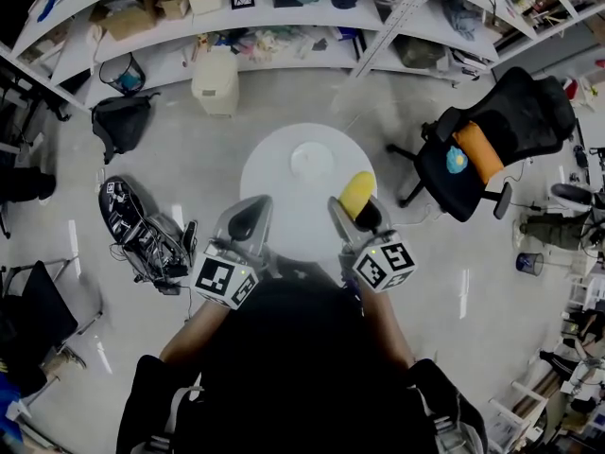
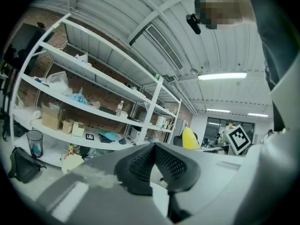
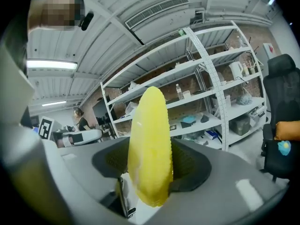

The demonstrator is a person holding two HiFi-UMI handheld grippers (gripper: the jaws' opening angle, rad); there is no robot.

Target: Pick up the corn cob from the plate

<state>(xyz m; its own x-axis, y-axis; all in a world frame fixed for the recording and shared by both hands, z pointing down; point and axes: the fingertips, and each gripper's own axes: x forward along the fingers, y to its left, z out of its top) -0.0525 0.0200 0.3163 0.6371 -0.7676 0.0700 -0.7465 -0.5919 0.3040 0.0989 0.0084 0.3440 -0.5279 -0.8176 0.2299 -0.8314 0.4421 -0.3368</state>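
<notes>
A yellow corn cob [image 1: 356, 195] stands upright between the pads of my right gripper [image 1: 354, 211], which is shut on it. In the right gripper view the cob [image 3: 149, 144] fills the gap between the dark pads, raised well above the table. The white plate [image 1: 314, 159] lies bare on the round white table [image 1: 269, 183] below. My left gripper [image 1: 248, 218] hovers beside the right one with its jaws together and nothing in them. In the left gripper view its pads [image 2: 140, 165] meet at the tip, and the cob [image 2: 189, 138] shows off to the right.
A black office chair [image 1: 501, 140] with an orange cushion stands right of the table. White shelves [image 1: 236, 26] with boxes run along the far side. A cream bin [image 1: 216, 83], a black bag [image 1: 123, 121] and a heap of gear [image 1: 142, 230] sit on the floor at left.
</notes>
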